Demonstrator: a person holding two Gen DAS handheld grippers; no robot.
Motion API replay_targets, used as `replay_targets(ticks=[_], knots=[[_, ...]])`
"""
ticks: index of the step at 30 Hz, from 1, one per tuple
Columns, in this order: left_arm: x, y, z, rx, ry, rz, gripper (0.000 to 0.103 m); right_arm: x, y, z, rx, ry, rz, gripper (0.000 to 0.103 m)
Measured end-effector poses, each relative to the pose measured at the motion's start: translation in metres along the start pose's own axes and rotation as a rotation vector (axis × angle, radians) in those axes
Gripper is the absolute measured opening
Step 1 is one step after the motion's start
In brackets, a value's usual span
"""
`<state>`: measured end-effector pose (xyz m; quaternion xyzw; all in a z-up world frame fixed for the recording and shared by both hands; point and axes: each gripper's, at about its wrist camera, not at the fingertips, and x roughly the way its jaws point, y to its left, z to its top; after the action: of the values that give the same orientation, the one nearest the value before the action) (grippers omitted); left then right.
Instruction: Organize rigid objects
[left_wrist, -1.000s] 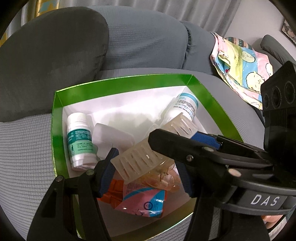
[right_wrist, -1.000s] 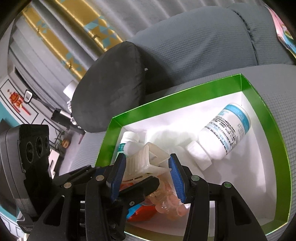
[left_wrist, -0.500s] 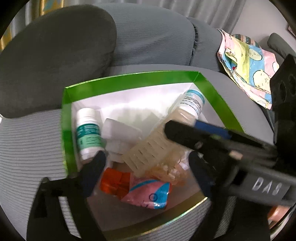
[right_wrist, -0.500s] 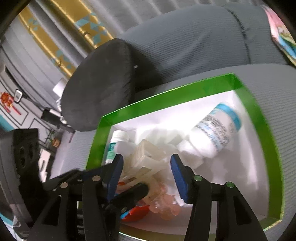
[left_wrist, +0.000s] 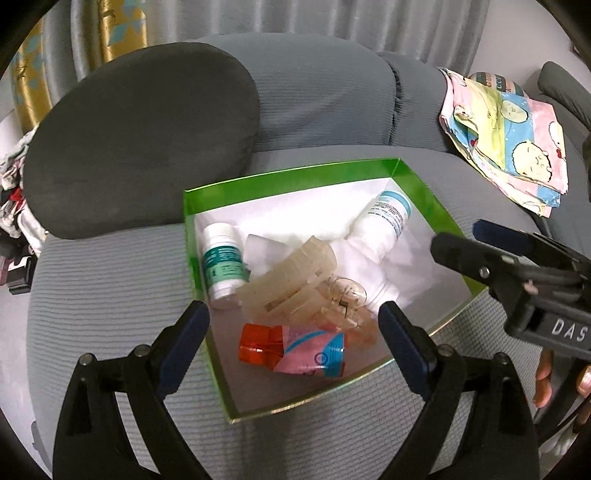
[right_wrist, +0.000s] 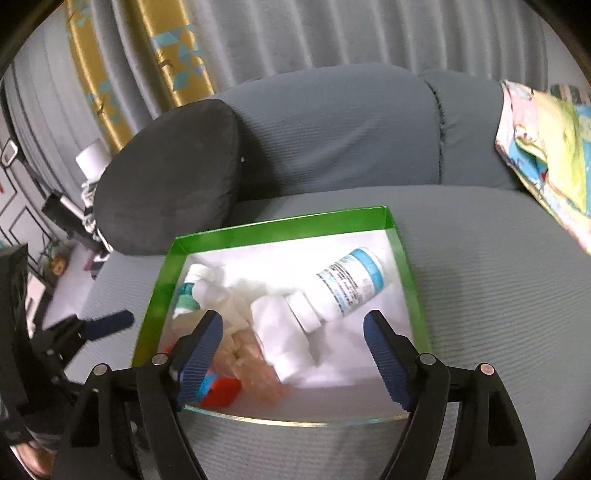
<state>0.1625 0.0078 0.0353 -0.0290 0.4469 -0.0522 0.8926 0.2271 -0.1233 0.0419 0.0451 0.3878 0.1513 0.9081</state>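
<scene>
A green box (left_wrist: 288, 177) with a white inside sits on the grey sofa seat. A beige slotted plastic clip (left_wrist: 291, 277) lies loose in its middle, on a clear pinkish piece (left_wrist: 345, 295). A green-label white bottle (left_wrist: 223, 266) lies left of it, a blue-label bottle (left_wrist: 388, 221) at the back right, a red and pink packet (left_wrist: 291, 347) in front. My left gripper (left_wrist: 291, 314) hangs open above the box's near side, holding nothing. My right gripper (right_wrist: 293, 321) is above the box (right_wrist: 280, 225), its jaws opening and empty, the blue-label bottle (right_wrist: 347, 284) beyond them.
A dark grey cushion (left_wrist: 140, 136) leans on the sofa back just behind the box. A patterned cloth (left_wrist: 506, 136) lies on the seat at the right. A person's fingers (left_wrist: 546, 373) show under the right gripper's body (left_wrist: 517, 266). Curtains hang behind the sofa.
Both grippers held the beige clip a second ago. Both have opened and drawn back upward, and the clip now rests in the box.
</scene>
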Motion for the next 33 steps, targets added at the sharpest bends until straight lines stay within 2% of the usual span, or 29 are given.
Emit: replay_targets(ticks=[2,4,8,13,18,24,27,30,33], knots=[[-0.005,-0.001,-0.001,-0.009,0.001,0.012,0.102,-0.003,0.001,-0.001,-0.012,0.015,-0.007,0.081],[-0.012,-0.001,-0.002,-0.013,-0.005,0.029,0.102,-0.005,0.001,-0.002,-0.021,0.043,-0.032,0.089],[-0.023,-0.001,-0.007,-0.024,0.008,0.052,0.102,-0.011,0.002,-0.004,-0.021,0.075,-0.078,0.091],[-0.038,0.004,-0.015,-0.052,0.002,0.082,0.102,-0.025,0.000,-0.009,-0.032,0.073,-0.153,0.103],[-0.053,0.008,-0.021,-0.089,0.010,0.115,0.102,-0.034,-0.003,-0.017,-0.039,0.097,-0.172,0.103],[-0.068,0.003,-0.024,-0.111,-0.003,0.112,0.102,-0.039,0.001,-0.027,-0.049,0.110,-0.185,0.103],[-0.072,0.003,-0.025,-0.143,0.012,0.127,0.102,-0.040,0.005,-0.030,-0.059,0.115,-0.186,0.103],[-0.070,0.005,-0.024,-0.166,0.031,0.106,0.102,-0.041,0.009,-0.032,-0.066,0.116,-0.183,0.103],[-0.071,0.002,-0.022,-0.151,0.031,0.139,0.102,-0.041,0.011,-0.033,-0.067,0.115,-0.176,0.103]])
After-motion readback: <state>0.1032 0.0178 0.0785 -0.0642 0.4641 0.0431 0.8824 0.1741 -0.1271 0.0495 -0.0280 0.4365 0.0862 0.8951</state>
